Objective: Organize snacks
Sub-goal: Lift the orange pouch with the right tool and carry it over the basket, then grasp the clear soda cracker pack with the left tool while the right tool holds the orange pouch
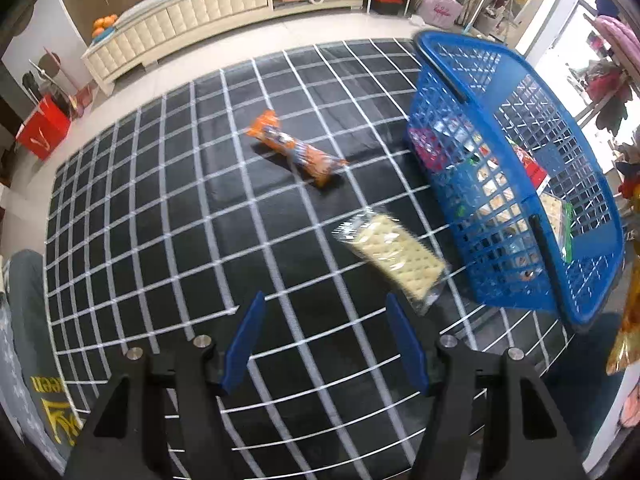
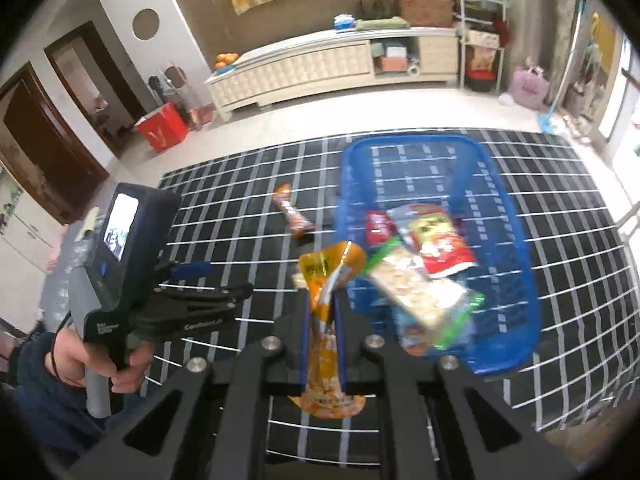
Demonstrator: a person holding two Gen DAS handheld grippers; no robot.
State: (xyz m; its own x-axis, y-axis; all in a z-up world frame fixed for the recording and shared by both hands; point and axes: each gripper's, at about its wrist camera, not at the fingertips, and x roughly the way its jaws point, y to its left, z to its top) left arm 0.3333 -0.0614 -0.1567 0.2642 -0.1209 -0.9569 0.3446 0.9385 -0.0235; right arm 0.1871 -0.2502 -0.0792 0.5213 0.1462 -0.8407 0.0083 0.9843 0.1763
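Observation:
My right gripper [image 2: 323, 300] is shut on an orange snack packet [image 2: 334, 268], held up just left of the blue basket [image 2: 516, 220]. The basket holds a cracker pack [image 2: 416, 288], a red packet [image 2: 440, 244] and a small dark red one [image 2: 378, 226]. My left gripper [image 1: 325, 296] is open with nothing between its fingers, above the black grid mat [image 1: 160, 220]. Just ahead and to its right, a clear cracker pack [image 1: 394, 256] lies beside the basket [image 1: 520, 184]. Farther off lies an orange and blue packet [image 1: 296, 148], also in the right wrist view [image 2: 292, 214].
A person's hand [image 2: 76, 360] holds the left gripper [image 2: 224, 280] at the mat's left side. Beyond the mat are a cream cabinet [image 2: 320, 68], a red box [image 2: 162, 128] and a pink bag [image 2: 530, 86]. A grey cushion [image 1: 24, 300] lies at the mat's left edge.

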